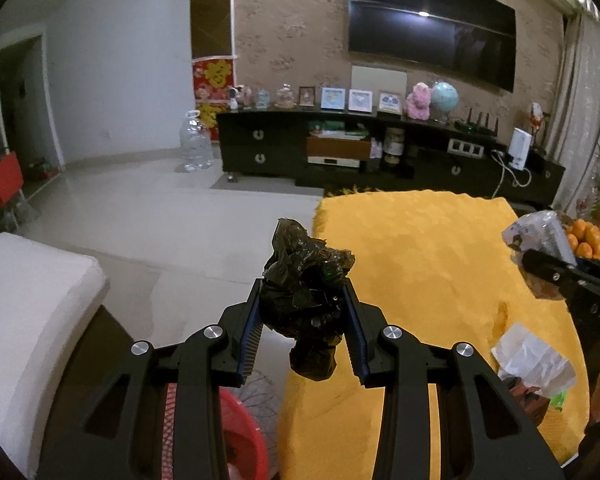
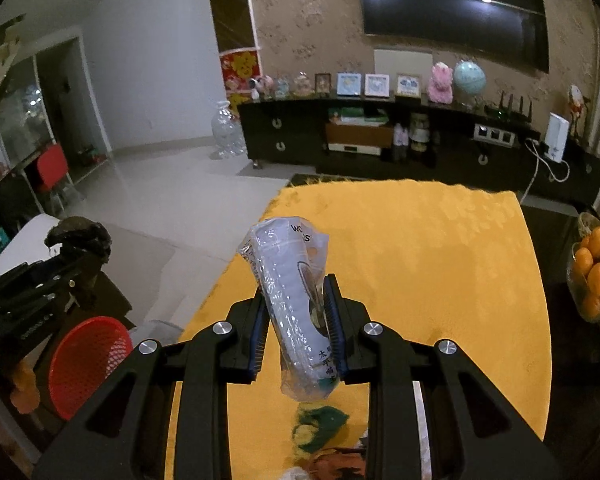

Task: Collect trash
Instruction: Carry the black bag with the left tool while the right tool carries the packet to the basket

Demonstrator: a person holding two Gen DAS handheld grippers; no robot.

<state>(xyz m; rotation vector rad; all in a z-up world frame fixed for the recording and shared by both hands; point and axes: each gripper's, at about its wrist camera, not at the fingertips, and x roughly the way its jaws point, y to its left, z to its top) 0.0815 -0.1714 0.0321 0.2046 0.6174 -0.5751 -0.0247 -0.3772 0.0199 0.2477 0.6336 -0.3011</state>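
Note:
My left gripper [image 1: 305,292] is shut on a crumpled black plastic bag [image 1: 306,280], held above the left edge of the yellow-covered table [image 1: 420,248]. The same black bag [image 2: 80,234] and left gripper [image 2: 66,258] show at the left of the right wrist view. My right gripper [image 2: 296,300] is shut on a clear plastic sleeve of white cups [image 2: 292,288], lifted above the yellow cloth [image 2: 440,260]. That sleeve [image 1: 540,232] and the right gripper's body appear at the right edge of the left wrist view. A red mesh basket [image 2: 86,364] stands low at the left, beside the table.
Crumpled white paper [image 1: 534,356] and a green scrap [image 2: 320,426] lie on the near table. A bowl of oranges [image 2: 598,276] sits at the right. A white cushioned seat [image 1: 32,320] is at the left. A dark TV cabinet [image 1: 340,148] lines the far wall.

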